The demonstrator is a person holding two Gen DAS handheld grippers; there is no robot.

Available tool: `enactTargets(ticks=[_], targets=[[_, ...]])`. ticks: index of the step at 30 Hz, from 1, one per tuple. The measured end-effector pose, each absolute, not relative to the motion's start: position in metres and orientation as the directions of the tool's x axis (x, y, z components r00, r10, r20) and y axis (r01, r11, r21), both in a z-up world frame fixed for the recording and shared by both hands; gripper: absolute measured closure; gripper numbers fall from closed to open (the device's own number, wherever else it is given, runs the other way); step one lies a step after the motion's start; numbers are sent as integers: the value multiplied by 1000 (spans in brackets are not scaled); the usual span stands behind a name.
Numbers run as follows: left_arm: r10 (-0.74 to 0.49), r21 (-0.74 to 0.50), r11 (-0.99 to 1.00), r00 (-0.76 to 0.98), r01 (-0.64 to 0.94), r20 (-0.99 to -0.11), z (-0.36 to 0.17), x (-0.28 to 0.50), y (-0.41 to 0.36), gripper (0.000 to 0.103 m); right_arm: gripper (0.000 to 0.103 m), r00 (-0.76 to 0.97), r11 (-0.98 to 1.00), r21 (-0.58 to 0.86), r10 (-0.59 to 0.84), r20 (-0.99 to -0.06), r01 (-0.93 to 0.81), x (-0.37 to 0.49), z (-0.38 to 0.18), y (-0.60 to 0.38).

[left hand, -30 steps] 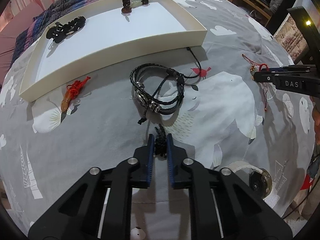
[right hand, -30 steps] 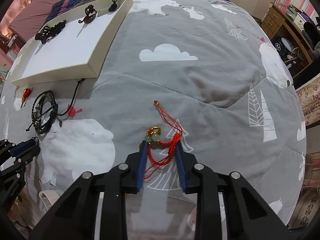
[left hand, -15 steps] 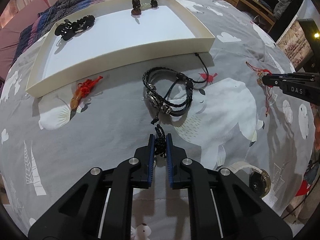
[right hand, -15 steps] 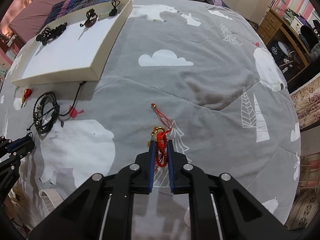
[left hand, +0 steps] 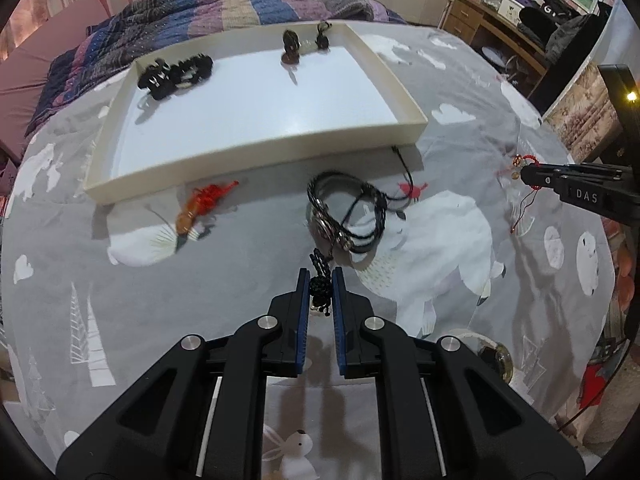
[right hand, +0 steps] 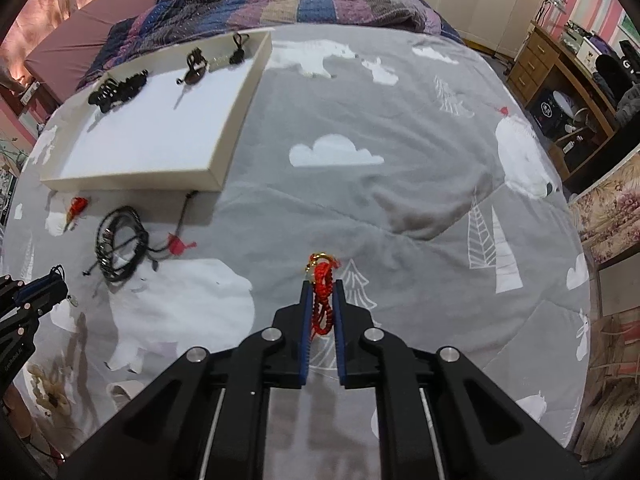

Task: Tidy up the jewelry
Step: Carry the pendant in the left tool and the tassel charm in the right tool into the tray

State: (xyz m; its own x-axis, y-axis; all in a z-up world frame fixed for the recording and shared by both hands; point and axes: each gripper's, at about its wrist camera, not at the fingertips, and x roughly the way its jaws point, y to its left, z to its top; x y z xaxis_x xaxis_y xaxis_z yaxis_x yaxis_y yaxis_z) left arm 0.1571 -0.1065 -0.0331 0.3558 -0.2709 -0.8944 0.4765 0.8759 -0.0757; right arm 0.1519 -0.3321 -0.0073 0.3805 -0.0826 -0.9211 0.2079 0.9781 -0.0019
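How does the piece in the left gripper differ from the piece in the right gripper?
The left gripper holds a black braided cord; the right gripper holds a red knotted cord. The red cord carries a gold ring at its tip; the black cord shows no metal there. Both are pinched between shut blue pads, clear of the grey bedspread.

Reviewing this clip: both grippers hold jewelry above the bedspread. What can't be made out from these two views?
- Left gripper: its black cord piece is mostly hidden between the pads; its type is unclear.
- Right gripper: the red cord charm is bunched between the pads; the gold bead is too small to identify.
- White tray: the small pieces at its far wall are blurred and tiny in both views.
- Cord beside the tray's near wall: one end is hidden.
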Motion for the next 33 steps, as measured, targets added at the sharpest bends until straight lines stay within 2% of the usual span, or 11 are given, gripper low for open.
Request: enactTargets(ticks=[8,20,26,33], targets=[[-294,-101,894,401,436,-868,3,181,-87,94,94,439,981,7,-81,-895,196,175,34,-321],[-279,-102,930,496,353,-822,55,279,-73,94,94,523,987,72,-15,-852,144,273,79,-287],[-288,-137,935,476,326,-831,37,343,-89,94,94,525,989,72,-7,-851,131,333,63,-270],[-283,-162,939,417,302,-864,-15,402,-116,94,94,494,987,60,-20,-869,146,381,17,-268]])
